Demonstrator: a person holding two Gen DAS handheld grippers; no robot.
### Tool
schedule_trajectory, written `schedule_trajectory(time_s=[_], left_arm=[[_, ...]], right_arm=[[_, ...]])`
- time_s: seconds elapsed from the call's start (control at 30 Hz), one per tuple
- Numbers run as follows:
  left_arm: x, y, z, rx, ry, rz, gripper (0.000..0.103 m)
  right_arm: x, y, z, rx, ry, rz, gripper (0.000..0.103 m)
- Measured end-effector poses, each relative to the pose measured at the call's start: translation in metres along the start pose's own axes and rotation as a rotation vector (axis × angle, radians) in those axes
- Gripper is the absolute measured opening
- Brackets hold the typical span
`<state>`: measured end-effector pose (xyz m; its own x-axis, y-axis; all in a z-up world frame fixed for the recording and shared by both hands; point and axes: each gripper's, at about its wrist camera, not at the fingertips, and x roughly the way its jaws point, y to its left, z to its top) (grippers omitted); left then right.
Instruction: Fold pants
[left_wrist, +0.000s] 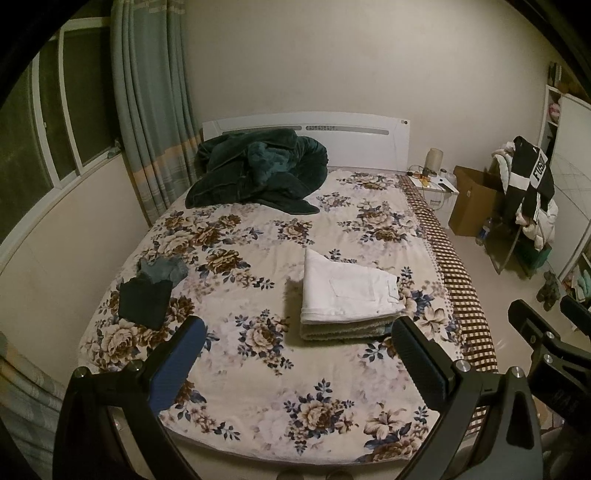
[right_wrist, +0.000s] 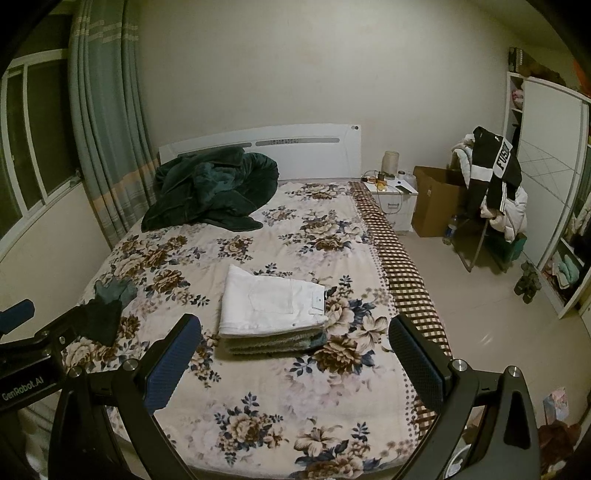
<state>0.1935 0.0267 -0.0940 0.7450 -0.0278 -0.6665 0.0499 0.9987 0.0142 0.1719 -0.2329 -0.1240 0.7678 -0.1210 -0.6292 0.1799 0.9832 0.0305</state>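
White pants sit folded in a neat stack mid-bed on the floral blanket, long edge running across. Both tools hang back, spread wide and empty: left gripper, right gripper. Stack's dead ahead, roughly equidistant.

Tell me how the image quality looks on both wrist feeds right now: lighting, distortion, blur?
Left wrist view: dim, yellowish indoor light, strong fisheye bending at the window, dark vignette corners; the folded white pants look sharp and cast a soft shadow. Right wrist view: same dim cast and curvature; the pants are clear, floor tiles show mild glare.
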Motion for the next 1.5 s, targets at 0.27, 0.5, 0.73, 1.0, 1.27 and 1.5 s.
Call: schedule_trajectory(time_s=[0.27,0.5,0.73,1.0,1.27,1.5], left_arm=[[-0.003,-0.001,-0.003,0.004,0.005,0.0,0.103],[-0.004,-0.001,-0.003,0.003,0.007,-0.003,0.103],[-0.003,0.0,-0.002,0.005,0.008,-0.005,0.103],[-0.004,0.0,-0.003,0.003,0.008,-0.002,0.103],[-0.007,0.001,-0.005,0.0,0.009,0.002,0.103],[-0.009,0.002,-0.009,-0.002,0.006,0.01,0.103]], right_arm=[[0.003,0.005,-0.004,0.0,0.01,0.007,0.103],[0.003,0.005,-0.005,0.0,0.011,0.006,0.103],[0.002,0.008,-0.01,-0.004,0.016,0.003,0.103],[0.002,0.009,-0.016,-0.006,0.019,-0.001,0.103],[0.001,0.007,-0.022,-0.006,0.023,0.0,0.103],[0.0,0.007,-0.023,-0.008,0.023,-0.001,0.103]])
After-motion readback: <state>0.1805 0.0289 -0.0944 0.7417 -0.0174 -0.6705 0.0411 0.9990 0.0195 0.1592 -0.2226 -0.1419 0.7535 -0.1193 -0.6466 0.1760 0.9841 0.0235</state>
